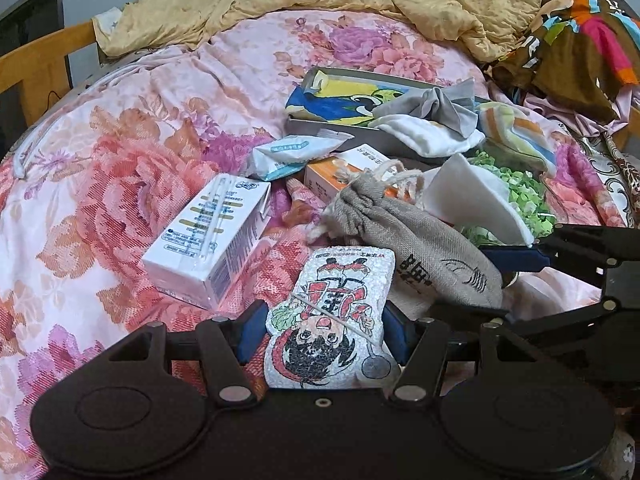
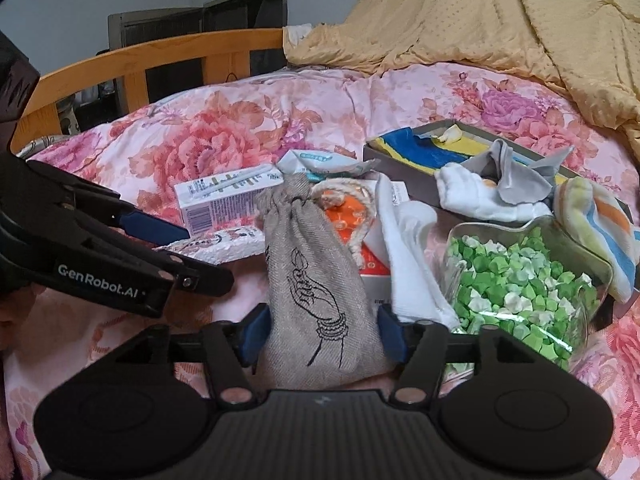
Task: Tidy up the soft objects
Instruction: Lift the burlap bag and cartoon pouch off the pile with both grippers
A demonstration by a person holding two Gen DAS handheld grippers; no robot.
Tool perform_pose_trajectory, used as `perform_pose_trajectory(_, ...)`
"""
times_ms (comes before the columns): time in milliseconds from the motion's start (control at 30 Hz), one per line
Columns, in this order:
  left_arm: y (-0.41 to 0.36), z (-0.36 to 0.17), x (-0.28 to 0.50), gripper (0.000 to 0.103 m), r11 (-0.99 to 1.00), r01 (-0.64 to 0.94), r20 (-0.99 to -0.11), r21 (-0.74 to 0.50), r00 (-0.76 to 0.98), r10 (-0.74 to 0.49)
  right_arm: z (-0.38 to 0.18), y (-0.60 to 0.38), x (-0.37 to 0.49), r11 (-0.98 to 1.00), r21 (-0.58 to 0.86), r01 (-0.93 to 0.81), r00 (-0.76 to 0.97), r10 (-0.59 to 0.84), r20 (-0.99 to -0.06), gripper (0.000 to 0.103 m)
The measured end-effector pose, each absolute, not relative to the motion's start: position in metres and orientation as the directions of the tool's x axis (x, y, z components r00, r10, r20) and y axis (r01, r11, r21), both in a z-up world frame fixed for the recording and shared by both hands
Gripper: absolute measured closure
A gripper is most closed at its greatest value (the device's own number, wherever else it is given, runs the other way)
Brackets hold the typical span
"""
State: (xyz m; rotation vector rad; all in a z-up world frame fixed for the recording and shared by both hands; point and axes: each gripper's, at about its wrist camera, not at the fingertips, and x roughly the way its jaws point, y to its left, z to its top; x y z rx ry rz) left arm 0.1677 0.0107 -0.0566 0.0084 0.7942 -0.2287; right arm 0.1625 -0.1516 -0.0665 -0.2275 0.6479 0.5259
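My left gripper is shut on a white foam piece printed with a cartoon figure, its blue pads pressed on both edges. To its right a grey drawstring pouch lies on the floral bedspread. In the right wrist view that pouch, with a hand drawn on it, sits between the blue pads of my right gripper, which stands open around it. A grey box behind holds a blue-yellow cloth, a grey cloth and a white sock. A striped towel hangs over its corner.
A glass jar of green paper bits lies right of the pouch, with a white cloth between them. A milk carton, a tissue packet and an orange box lie nearby. A yellow blanket is heaped behind. The wooden bed frame runs along the far left.
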Motion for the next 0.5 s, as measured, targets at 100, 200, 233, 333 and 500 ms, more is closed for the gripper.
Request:
perform_pose_trajectory(100, 0.011, -0.056, 0.167, 0.041, 0.975, 0.208, -0.704, -0.082, 0.680, -0.205, -0.068, -0.149, 0.161, 0.840, -0.056, -0.540, 0.671, 0.390, -0.631, 0.031)
perform_pose_trajectory(200, 0.011, -0.056, 0.167, 0.041, 0.975, 0.205, -0.703, -0.087, 0.681, -0.206, -0.069, -0.145, 0.159, 0.831, -0.081, -0.550, 0.671, 0.382, -0.636, 0.031)
perform_pose_trajectory(233, 0.011, -0.056, 0.167, 0.041, 0.975, 0.204, -0.702, -0.089, 0.681, -0.207, -0.069, -0.144, 0.158, 0.829, -0.089, -0.551, 0.672, 0.379, -0.636, 0.032)
perform_pose_trajectory(333, 0.012, -0.056, 0.167, 0.041, 0.975, 0.201, -0.698, -0.099, 0.684, -0.212, -0.070, -0.142, 0.158, 0.830, -0.105, -0.547, 0.678, 0.367, -0.636, 0.038)
perform_pose_trajectory(500, 0.014, -0.053, 0.166, 0.041, 0.974, 0.190, -0.688, -0.124, 0.691, -0.222, -0.070, -0.140, 0.155, 0.833, -0.122, -0.540, 0.696, 0.360, -0.621, 0.050)
